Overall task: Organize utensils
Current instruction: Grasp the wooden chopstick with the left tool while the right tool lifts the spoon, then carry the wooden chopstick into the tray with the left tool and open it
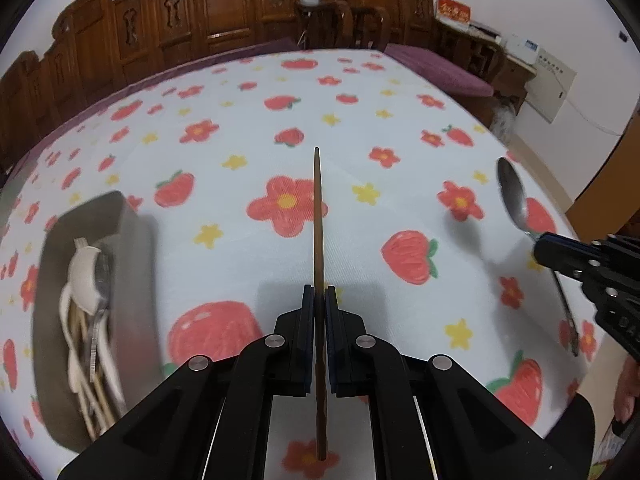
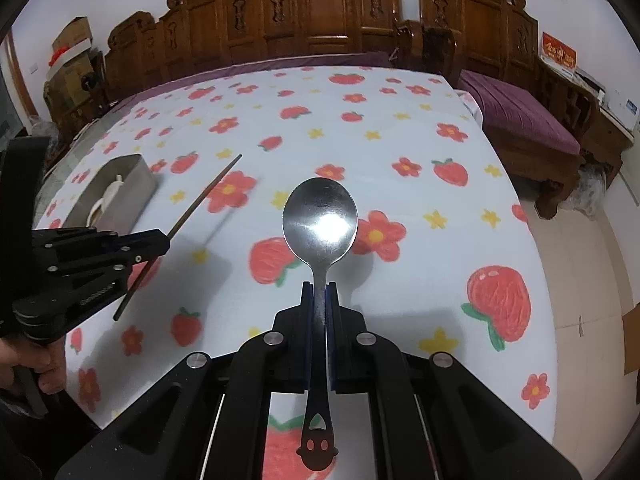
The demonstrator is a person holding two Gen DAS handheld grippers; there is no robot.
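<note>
The left tool (image 1: 319,296) pointed steeply down over the worktop (image 1: 248,128), its jaws closed tight on a brown chopstick (image 1: 318,220) held clear of the strawberry cloth. The right tool (image 2: 319,294) had the same slant and was clamped on the handle of a steel spoon (image 2: 320,220), bowl forward. A grey metal tray (image 1: 132,240) of white spoons lay at the left. No writing was readable.

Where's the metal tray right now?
The metal tray sits at the left of the left wrist view, on the flowered tablecloth, holding white spoons, left of the gripped chopstick.
</note>
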